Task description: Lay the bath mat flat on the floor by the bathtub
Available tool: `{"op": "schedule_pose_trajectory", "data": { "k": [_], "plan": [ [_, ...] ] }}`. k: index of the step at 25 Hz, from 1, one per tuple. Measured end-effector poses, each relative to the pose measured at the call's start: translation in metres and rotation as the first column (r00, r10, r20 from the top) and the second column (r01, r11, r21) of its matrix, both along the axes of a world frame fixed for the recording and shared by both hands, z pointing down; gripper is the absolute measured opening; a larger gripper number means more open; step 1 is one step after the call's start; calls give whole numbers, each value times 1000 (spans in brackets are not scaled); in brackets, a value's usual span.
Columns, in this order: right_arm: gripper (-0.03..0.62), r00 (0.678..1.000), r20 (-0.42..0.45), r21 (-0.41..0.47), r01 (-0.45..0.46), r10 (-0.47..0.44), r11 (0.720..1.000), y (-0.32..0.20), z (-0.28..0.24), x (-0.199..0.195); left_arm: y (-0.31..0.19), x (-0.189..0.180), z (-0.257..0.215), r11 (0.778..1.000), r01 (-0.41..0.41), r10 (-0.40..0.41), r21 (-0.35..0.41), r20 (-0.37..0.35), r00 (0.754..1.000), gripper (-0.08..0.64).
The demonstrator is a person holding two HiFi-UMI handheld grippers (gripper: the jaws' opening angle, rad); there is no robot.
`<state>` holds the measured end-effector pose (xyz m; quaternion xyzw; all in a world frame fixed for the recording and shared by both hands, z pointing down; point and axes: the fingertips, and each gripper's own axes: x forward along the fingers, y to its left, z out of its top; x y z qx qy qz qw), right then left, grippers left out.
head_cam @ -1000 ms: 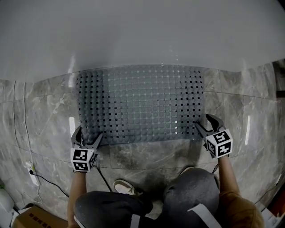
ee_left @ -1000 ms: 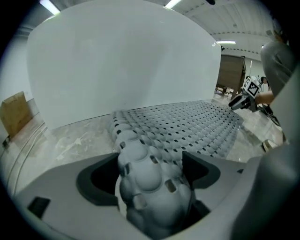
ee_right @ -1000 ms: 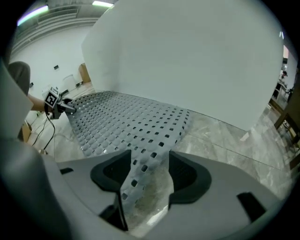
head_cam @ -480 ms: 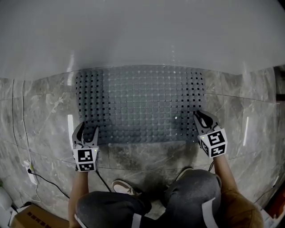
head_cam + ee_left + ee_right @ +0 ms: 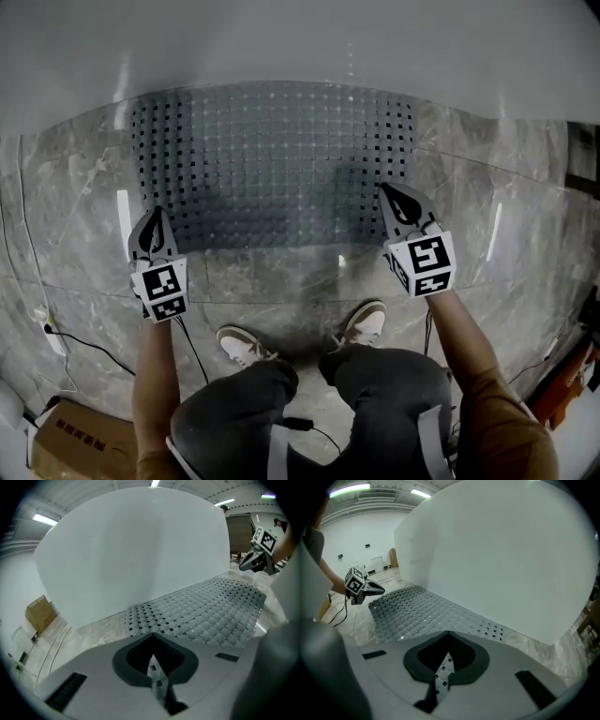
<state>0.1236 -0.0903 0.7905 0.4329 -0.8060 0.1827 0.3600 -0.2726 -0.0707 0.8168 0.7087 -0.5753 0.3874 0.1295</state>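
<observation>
The grey bath mat [image 5: 272, 164], a grid of bumps and square holes, lies flat on the marble floor against the white bathtub [image 5: 300, 47]. My left gripper [image 5: 156, 214] hovers over the mat's near left corner. Its jaws have just been closing and are now shut, with nothing held. My right gripper [image 5: 387, 189] hovers over the near right edge, its jaws likewise just closed and shut on nothing. In the left gripper view the mat [image 5: 206, 611] spreads flat beyond the jaws, with its corner free. The right gripper view shows the mat [image 5: 417, 609] flat too, beside the tub [image 5: 501, 559].
The person's two shoes [image 5: 246, 345] [image 5: 364, 323] stand on the marble just behind the mat. A cardboard box [image 5: 66, 441] sits at the lower left, with a black cable [image 5: 70, 361] and a white plug [image 5: 44, 323] on the floor nearby.
Both grippers' jaws have gone from open to shut and have lifted off the mat's near corners. The head view has pulled back, so both shoes now show. The mat still lies flat.
</observation>
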Motion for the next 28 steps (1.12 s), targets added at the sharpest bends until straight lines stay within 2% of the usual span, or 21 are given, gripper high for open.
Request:
{"op": "schedule_pose_trajectory", "data": {
  "k": [3, 6, 12, 14, 16, 19, 28],
  "plan": [
    [5, 1000, 11, -43, 28, -27, 999, 6, -26, -26, 14, 3, -29, 999, 29, -29, -33, -18, 999, 3],
    [5, 999, 28, -57, 25, -24, 998, 4, -61, -38, 9, 14, -71, 1000, 4, -4, -21, -24, 1000, 3],
    [5, 996, 37, -94, -80, 84, 992, 7, -143, -26, 14, 32, -158, 999, -30, 26, -41, -85, 996, 5],
    [5, 995, 36, -99, -91, 95, 991, 10, -173, -24, 18, 42, -190, 998, -48, 44, -38, -98, 994, 5],
    [5, 997, 22, -88, -72, 74, 994, 12, -205, -24, 21, 51, -222, 998, -62, 59, -31, -103, 993, 5],
    [5, 999, -6, -56, -49, 48, 997, 6, -256, -20, 18, 59, -269, 999, -41, 39, -16, -122, 992, 5],
    [5, 998, -16, 29, -66, 67, 997, -22, -395, 7, 3, 95, -407, 998, -19, 29, 62, -166, 986, 5]
  ]
}}
